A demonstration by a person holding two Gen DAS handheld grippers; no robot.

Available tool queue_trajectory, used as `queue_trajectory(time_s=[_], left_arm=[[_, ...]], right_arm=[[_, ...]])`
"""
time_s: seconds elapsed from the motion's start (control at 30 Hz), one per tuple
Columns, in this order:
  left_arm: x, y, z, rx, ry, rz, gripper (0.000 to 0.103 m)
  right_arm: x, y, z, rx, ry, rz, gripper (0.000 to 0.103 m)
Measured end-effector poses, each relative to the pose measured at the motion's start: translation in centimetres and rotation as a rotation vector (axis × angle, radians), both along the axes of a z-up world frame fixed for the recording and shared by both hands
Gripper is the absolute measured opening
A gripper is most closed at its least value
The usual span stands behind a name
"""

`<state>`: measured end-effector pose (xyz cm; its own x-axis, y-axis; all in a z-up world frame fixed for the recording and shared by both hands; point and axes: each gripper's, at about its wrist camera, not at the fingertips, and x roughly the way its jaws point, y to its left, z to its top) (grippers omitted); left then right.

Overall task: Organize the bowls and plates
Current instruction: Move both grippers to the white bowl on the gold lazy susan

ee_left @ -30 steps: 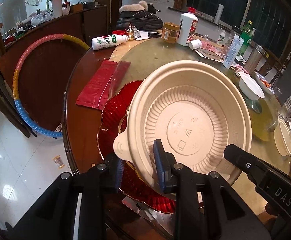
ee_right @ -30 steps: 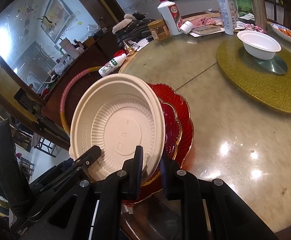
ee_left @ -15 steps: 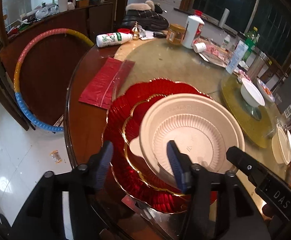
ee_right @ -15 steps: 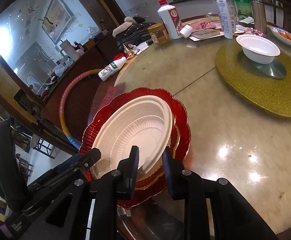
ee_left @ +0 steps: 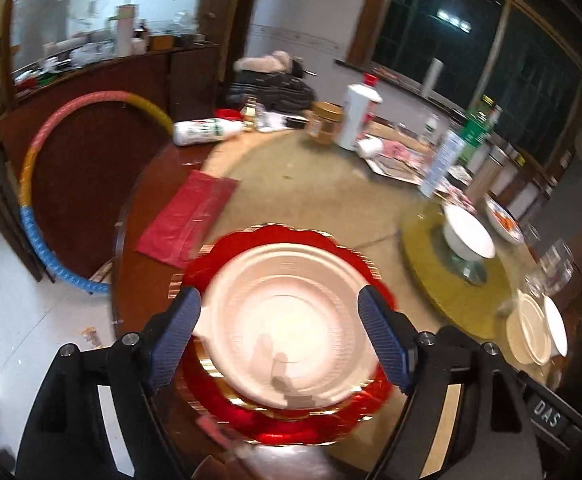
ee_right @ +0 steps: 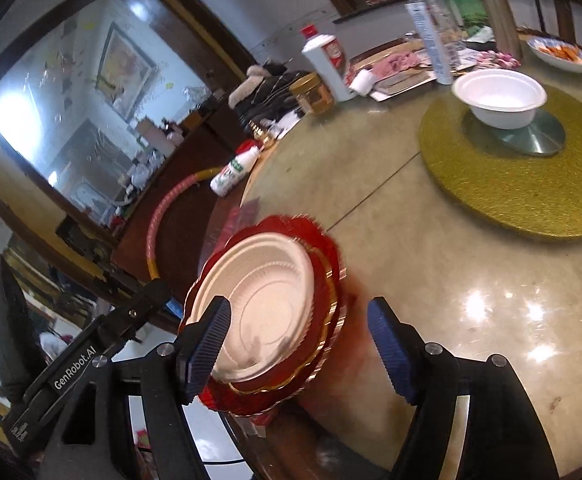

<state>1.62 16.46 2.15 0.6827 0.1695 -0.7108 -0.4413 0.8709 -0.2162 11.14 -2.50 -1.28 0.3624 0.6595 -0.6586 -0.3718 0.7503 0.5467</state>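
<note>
Left wrist: left gripper [ee_left: 279,336] spread wide, holding nothing, its fingers flanking the bowl [ee_left: 287,320], which sits nested on the red plates [ee_left: 275,420] — largest at the bottom, so the stack looks stable. Right wrist: right gripper [ee_right: 297,350] also spread and empty, bowl [ee_right: 255,304] just beyond its left finger; white bowl [ee_right: 499,98] well apart on the gold mat [ee_right: 531,188].
</note>
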Motion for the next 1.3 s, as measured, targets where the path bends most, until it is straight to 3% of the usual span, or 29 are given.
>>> queue_trajectory(time_s=[0.33, 0.53, 0.83, 0.97, 1.07, 1.23, 1.3], left_arm=[[8.5, -7.7, 1.5, -0.021, 0.048, -0.203, 0.081], [15.9, -11.6, 0.2, -0.067, 0.111, -0.206, 0.081], [24.3, -15.5, -4.0, -0.156, 0.149, -0.110, 0.081], [26.5, -16.4, -4.9, -0.131, 0.130, -0.064, 0.081], [28.2, -16.5, -5.7, -0.086, 0.147, -0.048, 0.081], [29.9, -15.9, -7.6, -0.094, 0.184, -0.013, 0.081], [30.3, -16.2, -8.1, -0.080, 0.196, -0.020, 0.072]], right_arm=[[7.4, -8.9, 0.1, 0.039, 0.060, -0.200, 0.073], [13.6, -13.0, 0.2, 0.020, 0.111, -0.294, 0.073], [22.6, -16.4, -1.7, 0.004, 0.204, -0.385, 0.072], [25.7, -16.6, -2.9, -0.038, 0.235, -0.415, 0.051], [27.4, -16.7, -3.9, -0.066, 0.252, -0.433, 0.049], [28.8, -16.3, -5.9, -0.094, 0.288, -0.440, 0.043], [29.1, -16.1, -6.5, -0.100, 0.295, -0.439, 0.037]])
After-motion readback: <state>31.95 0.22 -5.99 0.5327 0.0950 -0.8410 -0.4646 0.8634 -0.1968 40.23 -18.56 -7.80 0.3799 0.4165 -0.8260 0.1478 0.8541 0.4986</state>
